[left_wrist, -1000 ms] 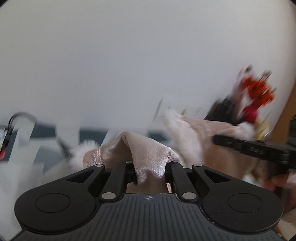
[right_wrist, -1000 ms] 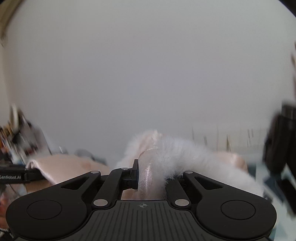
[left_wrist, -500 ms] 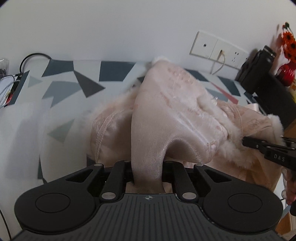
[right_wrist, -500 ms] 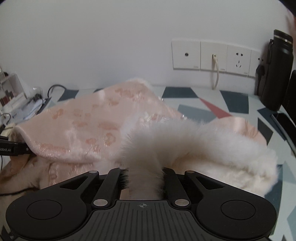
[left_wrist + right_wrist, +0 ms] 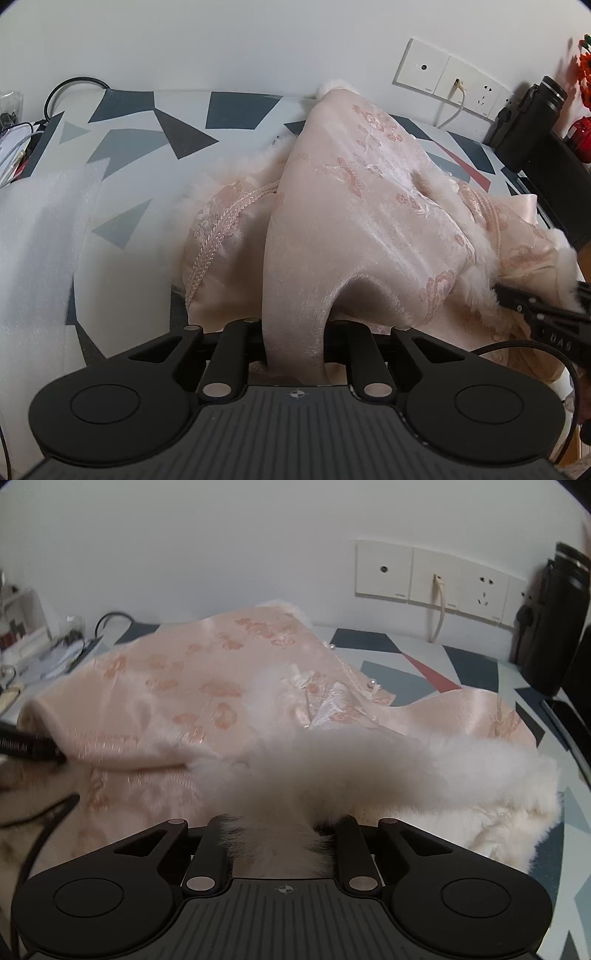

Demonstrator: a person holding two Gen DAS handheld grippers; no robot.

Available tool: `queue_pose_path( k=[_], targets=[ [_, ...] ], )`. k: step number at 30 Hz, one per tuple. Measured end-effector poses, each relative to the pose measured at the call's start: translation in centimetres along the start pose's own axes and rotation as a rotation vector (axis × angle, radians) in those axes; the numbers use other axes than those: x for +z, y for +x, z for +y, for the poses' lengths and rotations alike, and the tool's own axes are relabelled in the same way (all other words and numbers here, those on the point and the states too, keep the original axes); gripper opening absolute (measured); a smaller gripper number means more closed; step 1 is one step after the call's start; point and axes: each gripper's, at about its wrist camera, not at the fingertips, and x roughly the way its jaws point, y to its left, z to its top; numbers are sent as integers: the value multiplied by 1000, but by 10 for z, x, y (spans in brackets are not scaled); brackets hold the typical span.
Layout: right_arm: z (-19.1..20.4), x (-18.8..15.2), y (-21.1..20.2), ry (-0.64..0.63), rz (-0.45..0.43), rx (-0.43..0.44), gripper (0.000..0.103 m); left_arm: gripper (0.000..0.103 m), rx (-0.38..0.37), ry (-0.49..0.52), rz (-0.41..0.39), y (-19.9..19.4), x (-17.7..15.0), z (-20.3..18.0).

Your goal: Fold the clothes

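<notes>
A pink satin garment (image 5: 369, 206) with flower embroidery and white fur trim lies bunched on a table with a geometric-patterned cover (image 5: 147, 140). My left gripper (image 5: 295, 332) is shut on a fold of the pink fabric at its near edge. My right gripper (image 5: 280, 823) is shut on the white fur trim (image 5: 369, 764) of the same garment (image 5: 166, 686). The right gripper's fingers (image 5: 535, 314) show at the right edge of the left wrist view; the left gripper's fingertip (image 5: 33, 746) shows at the left edge of the right wrist view.
Wall sockets (image 5: 436, 576) with a plugged white cable are on the back wall. A black bottle (image 5: 554, 620) stands at the right. White foam sheeting (image 5: 40, 240) lies at the left. Cables and clutter (image 5: 37, 646) sit at the far left.
Both grippers have come down from in front of the wall, bringing the garment onto the table. It now lies spread lower and flatter, and both keep their hold.
</notes>
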Motion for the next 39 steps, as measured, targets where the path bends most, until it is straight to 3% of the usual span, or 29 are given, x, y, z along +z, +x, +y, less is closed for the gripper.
queue_pose_path(
  k=[13, 16, 18, 28, 39],
  targets=[
    [2, -7, -3, -23, 5, -4, 27, 19, 0, -24, -9, 6, -2, 2],
    [2, -9, -2, -34, 15, 2, 36, 21, 0, -27, -8, 7, -2, 2],
    [4, -9, 1, -47, 26, 10, 49, 21, 0, -29, -7, 8, -2, 2],
    [18, -10, 8, -126, 43, -6, 70, 26, -14, -44, -1, 13, 0, 5],
    [32, -14, 24, -201, 57, -63, 102, 31, -24, -41, -5, 17, 1, 7]
  ],
)
